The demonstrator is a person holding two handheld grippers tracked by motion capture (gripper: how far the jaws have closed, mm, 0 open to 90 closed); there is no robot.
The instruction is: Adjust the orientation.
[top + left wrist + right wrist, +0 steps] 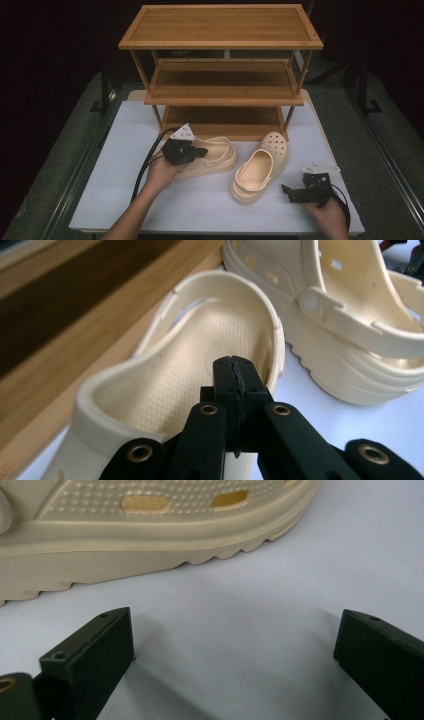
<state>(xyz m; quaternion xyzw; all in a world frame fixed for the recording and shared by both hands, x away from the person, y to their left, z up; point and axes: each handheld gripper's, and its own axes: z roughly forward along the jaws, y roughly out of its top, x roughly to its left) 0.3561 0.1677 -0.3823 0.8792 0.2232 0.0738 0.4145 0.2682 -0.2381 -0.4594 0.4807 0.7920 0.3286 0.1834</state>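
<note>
High view: a three-tier bamboo shoe rack [222, 70] stands at the far side of a white counter [125, 190], and two cream clogs lie in front of its lowest shelf. The left clog [212, 157] lies on its sole with its length running across the counter, just in front of the rack's bottom board. The right clog [260, 167] lies beside it, near but apart, with its perforated toe pointing toward the rack and its open heel toward the person.

The left gripper [200, 151], held in the person's left hand [160, 175], sits over the near, left end of the left clog. In the left gripper view its black fingers [247, 377] are clenched flat against each other, with the serrated edges meeting in a single seam and nothing caught between them. They hang above the dimpled footbed of the left clog [190, 375], close to its near rim; whether the tips touch the clog cannot be told. Behind it, the right clog [350, 320] shows its strap and rivet, and the rack's wooden edge [100, 325] runs along the left.

The right gripper [287, 192] rests low at the near right of the counter, in the person's right hand [330, 212], pointing left toward the right clog and well apart from it. In the right gripper view its fingers [92, 655] are spread wide and released, with bare white counter [240, 630] between them and the ridged sole and vent holes of the right clog [150, 535] ahead.
</note>
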